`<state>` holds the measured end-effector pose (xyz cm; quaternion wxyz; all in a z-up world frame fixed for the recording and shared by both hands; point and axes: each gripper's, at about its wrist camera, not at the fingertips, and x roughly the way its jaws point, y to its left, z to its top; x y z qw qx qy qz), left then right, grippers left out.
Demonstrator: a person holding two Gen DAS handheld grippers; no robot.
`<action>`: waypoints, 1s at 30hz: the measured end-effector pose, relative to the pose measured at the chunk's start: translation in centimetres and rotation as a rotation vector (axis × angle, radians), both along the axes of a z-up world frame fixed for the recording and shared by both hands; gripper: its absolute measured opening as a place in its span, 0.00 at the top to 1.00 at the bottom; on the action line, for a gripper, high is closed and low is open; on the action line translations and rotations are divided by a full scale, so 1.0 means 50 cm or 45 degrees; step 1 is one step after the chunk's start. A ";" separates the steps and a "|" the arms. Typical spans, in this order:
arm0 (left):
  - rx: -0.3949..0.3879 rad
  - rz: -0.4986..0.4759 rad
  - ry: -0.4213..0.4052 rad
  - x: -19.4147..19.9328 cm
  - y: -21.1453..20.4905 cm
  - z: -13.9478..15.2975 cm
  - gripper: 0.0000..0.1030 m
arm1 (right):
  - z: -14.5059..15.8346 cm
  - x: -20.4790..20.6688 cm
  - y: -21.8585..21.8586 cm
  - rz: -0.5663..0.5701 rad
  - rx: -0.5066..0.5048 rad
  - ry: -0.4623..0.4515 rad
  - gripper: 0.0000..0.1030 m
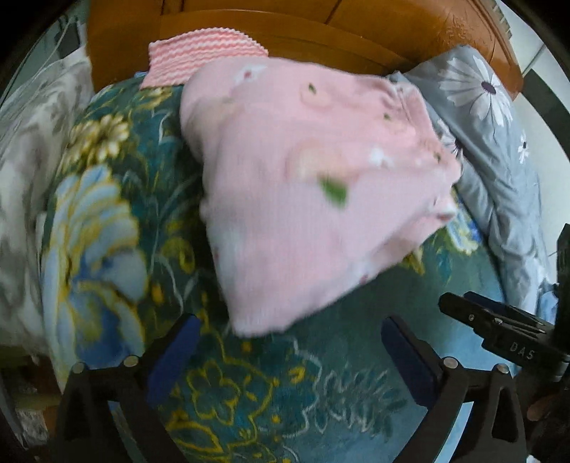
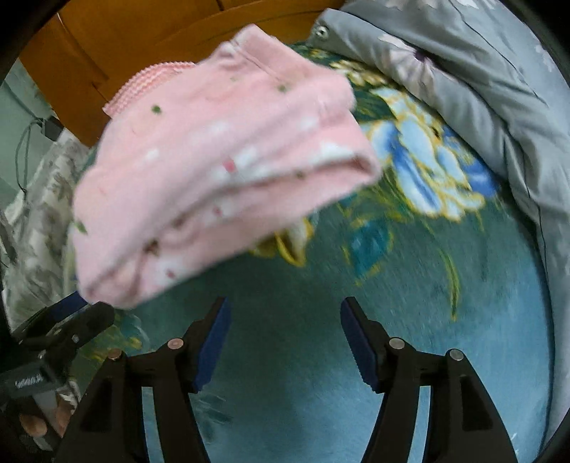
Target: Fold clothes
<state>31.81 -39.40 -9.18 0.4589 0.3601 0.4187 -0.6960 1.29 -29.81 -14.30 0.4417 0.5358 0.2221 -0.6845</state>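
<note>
A bed fills both views, spread with a teal floral blanket, backed by an orange wooden headboard and flanked by a grey daisy-print duvet on one side and a grey-and-white patterned cover on the other. On the blanket lies the pink garment, a soft ribbed knit with small printed flowers and leaves, already doubled into a thick bundle; from the right wrist view its layered edges show stacked along one side. Behind it a pink-and-white striped cloth rests against the headboard. The garment looks light, limp and unlikely to slip, so it should sag and spill open if lifted by one layer alone; I judge the safest hold to be a pinch through all the layers at a near corner or along the folded edge. The left gripper hangs just short of the bundle's near corner, jaws spread wide, holding nothing and apparently touching nothing. The right gripper is likewise well open and empty above bare blanket, near the bundle's edge.
</note>
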 end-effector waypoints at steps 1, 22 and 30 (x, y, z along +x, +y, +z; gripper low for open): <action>-0.013 0.009 -0.012 -0.002 0.013 -0.009 0.00 | -0.009 0.004 0.010 -0.007 0.001 0.020 0.36; -0.326 0.132 -0.222 -0.048 0.081 -0.071 0.00 | -0.075 0.061 0.073 0.012 -0.216 0.318 0.10; -0.336 0.126 -0.273 -0.057 0.083 -0.079 0.00 | -0.088 0.061 0.066 0.032 -0.242 0.317 0.01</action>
